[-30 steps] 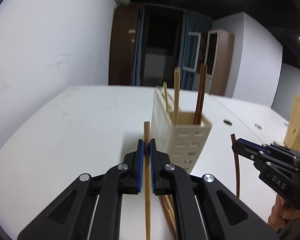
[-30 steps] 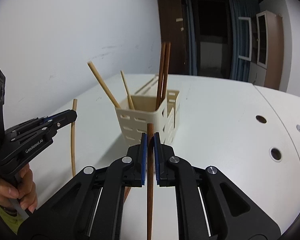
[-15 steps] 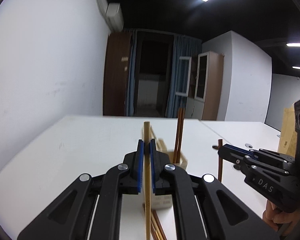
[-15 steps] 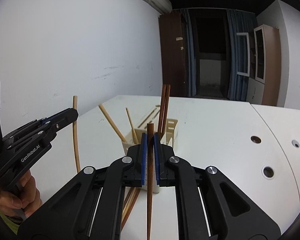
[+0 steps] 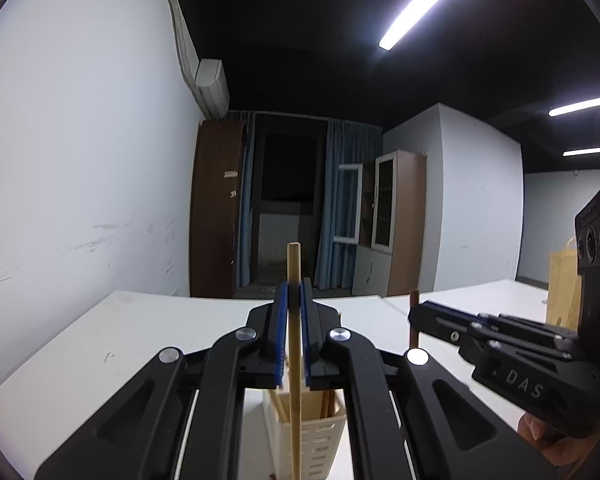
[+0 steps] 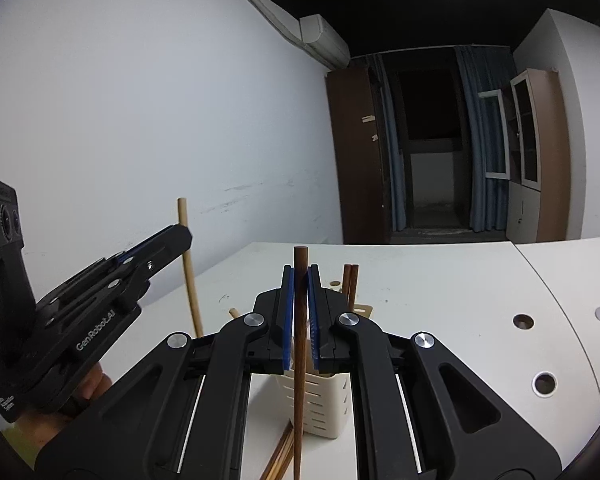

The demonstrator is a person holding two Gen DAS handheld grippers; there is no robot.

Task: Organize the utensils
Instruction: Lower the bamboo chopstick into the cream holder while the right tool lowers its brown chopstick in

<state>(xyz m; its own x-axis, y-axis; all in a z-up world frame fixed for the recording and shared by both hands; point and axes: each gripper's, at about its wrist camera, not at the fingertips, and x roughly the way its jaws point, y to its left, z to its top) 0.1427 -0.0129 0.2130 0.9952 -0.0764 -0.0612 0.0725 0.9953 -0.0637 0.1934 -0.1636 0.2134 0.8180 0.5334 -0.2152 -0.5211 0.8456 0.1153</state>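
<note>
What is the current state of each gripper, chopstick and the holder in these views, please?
left gripper: shut on light chopstick, held upright.
right gripper: shut on dark chopstick, held upright.
utensil holder: upright on table, chopsticks standing in it.
loose chopsticks: lying on table beside holder.

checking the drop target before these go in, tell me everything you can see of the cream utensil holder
The cream utensil holder is a tall, boxy, plastic-looking caddy with rows of small slots in its walls. It stands upright on the white table, mostly hidden behind the right gripper in the right wrist view. Two dark brown chopsticks and some light wooden ones stick out of its open top. More chopsticks lie on the table by its base. Neither gripper touches it.
</note>
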